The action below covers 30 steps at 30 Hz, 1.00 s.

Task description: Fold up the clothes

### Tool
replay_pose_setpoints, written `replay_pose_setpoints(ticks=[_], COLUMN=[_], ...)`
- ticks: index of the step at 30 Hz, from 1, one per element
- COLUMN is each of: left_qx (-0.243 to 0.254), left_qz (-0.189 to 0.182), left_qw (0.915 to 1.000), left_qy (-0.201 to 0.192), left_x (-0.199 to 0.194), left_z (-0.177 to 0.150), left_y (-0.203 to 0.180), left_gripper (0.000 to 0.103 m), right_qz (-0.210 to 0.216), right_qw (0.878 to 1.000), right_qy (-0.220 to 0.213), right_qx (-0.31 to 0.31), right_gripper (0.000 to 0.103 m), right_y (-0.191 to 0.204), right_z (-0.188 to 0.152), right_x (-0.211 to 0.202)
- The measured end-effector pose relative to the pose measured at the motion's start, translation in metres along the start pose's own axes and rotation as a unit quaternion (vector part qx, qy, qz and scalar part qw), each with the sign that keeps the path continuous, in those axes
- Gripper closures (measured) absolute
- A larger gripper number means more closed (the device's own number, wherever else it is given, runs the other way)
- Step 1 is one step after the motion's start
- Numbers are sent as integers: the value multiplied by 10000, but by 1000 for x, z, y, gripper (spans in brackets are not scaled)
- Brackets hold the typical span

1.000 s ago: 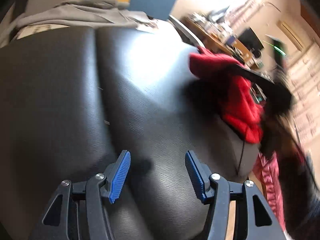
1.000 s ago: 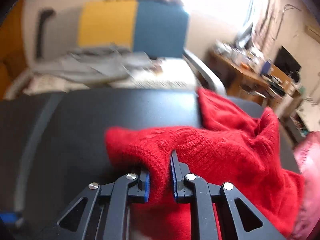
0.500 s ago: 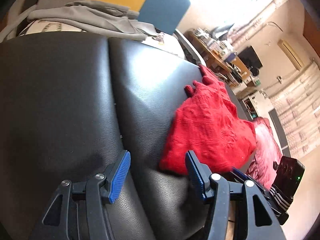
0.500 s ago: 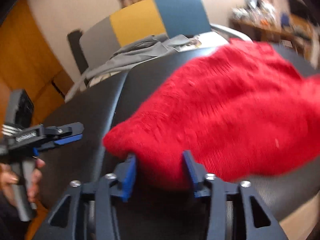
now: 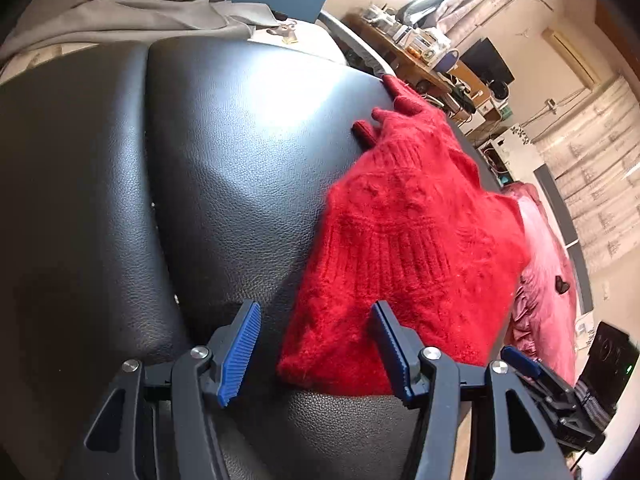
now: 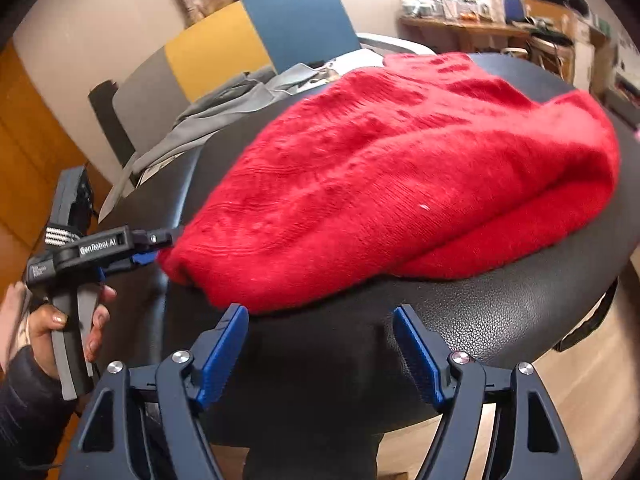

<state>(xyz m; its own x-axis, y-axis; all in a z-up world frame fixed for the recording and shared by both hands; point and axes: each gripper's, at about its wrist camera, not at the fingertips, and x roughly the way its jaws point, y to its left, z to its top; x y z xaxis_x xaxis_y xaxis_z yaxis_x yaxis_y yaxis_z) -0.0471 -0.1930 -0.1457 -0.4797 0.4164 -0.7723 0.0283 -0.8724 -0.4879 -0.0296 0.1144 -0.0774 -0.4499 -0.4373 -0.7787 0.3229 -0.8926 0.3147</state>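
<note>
Here the red sweater [image 5: 404,240] runs lengthwise away from the left gripper [image 5: 316,346], whose spread jaws straddle its near corner, while the right gripper [image 6: 320,354] waits apart, empty, just short of its edge.

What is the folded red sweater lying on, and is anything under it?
The red sweater lies on a black leather cushion, the only thing visible beneath it. Whatever its folded layers cover is hidden.

Fuzzy knit sweater [image 5: 404,248], glossy leather cushion [image 5: 240,140]
</note>
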Motion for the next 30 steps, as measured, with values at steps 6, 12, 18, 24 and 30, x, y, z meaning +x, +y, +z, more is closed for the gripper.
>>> replay_pose_setpoints(ticks=[6,12,18,24,30], left_qx=[466,1062,632,189,-178], left_qz=[0,520,201,-24,316], left_qw=[9988,9930,9950,9879,9882], left_qy=[113,-45,-747,-1541,-1490], left_x=[14,22,-27,-115,-120], left_z=[-12,-27,-10,45,87], left_y=[-30,-57,-55,-31,-8], left_gripper=[46,90,94,99,99], right_qz=[-151,-729,-1304,-1556,-1651], right_qw=[9998,9973,9912,9870,9840], right_qy=[130,5,-89,-226,-194], right_qx=[49,-92,-197,-346,-643], right_gripper=[27,27,27,26,23], right_y=[-6,-16,-34,-47,-45], right_z=[0,-2,1,6,11], right_x=[13,7,-3,-11,-2])
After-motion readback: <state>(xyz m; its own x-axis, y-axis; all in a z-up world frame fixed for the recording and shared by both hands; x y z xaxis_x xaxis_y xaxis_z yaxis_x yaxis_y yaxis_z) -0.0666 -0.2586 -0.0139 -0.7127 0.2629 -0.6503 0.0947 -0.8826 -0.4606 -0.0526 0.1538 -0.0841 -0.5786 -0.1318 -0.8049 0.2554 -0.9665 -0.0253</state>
